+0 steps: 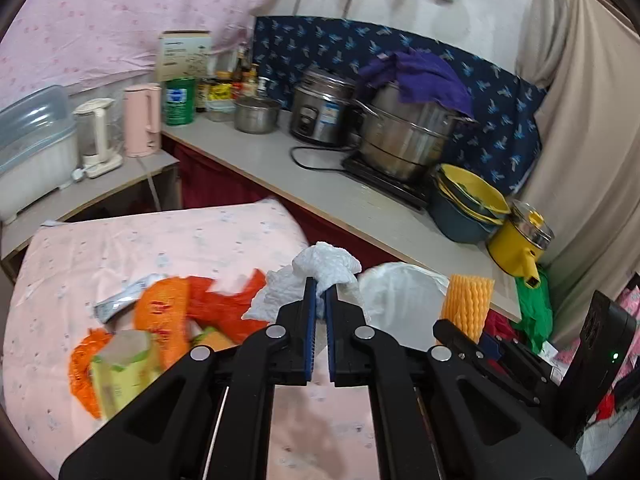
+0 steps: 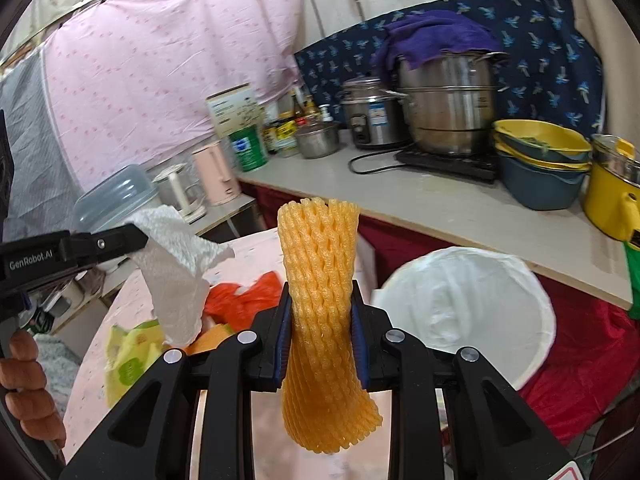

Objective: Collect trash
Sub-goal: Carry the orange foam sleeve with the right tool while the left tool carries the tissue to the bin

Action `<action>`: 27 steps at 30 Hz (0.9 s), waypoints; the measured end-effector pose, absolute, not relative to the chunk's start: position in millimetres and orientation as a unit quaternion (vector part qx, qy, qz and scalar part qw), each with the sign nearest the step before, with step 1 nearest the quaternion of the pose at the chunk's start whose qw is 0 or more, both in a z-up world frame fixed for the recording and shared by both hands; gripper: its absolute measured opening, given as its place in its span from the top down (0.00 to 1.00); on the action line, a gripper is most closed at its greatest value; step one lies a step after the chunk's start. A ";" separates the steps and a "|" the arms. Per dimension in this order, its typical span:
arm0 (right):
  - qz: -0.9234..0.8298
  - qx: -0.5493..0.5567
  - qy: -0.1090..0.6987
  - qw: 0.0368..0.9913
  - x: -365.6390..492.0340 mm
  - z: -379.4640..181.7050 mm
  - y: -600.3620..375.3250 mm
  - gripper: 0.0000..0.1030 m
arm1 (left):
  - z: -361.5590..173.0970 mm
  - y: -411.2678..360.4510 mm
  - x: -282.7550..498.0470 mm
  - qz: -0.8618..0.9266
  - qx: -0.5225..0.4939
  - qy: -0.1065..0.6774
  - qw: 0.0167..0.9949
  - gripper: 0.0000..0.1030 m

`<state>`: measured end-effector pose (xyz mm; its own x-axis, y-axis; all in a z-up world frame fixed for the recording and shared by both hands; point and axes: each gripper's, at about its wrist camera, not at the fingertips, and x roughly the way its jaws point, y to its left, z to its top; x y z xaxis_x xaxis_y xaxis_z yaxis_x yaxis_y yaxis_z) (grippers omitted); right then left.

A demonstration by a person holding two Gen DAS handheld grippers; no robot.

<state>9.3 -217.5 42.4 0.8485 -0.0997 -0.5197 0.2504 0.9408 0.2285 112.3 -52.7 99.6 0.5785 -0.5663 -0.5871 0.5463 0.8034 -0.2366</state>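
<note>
Trash sits in both of your tools. Your left hand-held gripper point(image 1: 319, 292) is clamped on a crumpled white paper towel point(image 1: 320, 270), which bunches above the blue pads and hangs toward 7 o'clock in the left wrist view. In the right wrist view the same towel point(image 2: 176, 268) droops from the black fingers at 9 o'clock, clear of the cloth below it. Your right hand-held gripper point(image 2: 320, 312) is closed on an orange foam fruit-net sleeve point(image 2: 324, 320), pinched at its waist, standing upright with a slight lean and flaring out both above and below the pads.

More litter lies on the pink flower-print cloth point(image 1: 120, 248): a torn red-orange plastic wrapper point(image 1: 224, 304) at 9 o'clock from the left tool, a silver foil sachet point(image 1: 116, 304) further toward 9 o'clock, and a pale green-and-yellow soft packet point(image 1: 120, 376) at 8 o'clock, all blurred.

At 3 o'clock from the foam sleeve stands the round bin lined with a white plastic bag point(image 2: 472, 308), its mouth open, just below the edge of the grey counter point(image 2: 400, 200). That counter carries a stacked steel steamer pot point(image 2: 448, 104) draped with a purple towel point(image 2: 432, 36), and nested yellow and blue basins point(image 2: 540, 160) at 2 o'clock.
</note>
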 end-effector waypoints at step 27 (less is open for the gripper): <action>-0.202 0.190 0.265 0.923 3.6 10.4 -364.3 0.73 | 44.8 -241.1 127.2 -0.414 0.016 0.405 0.815 0.95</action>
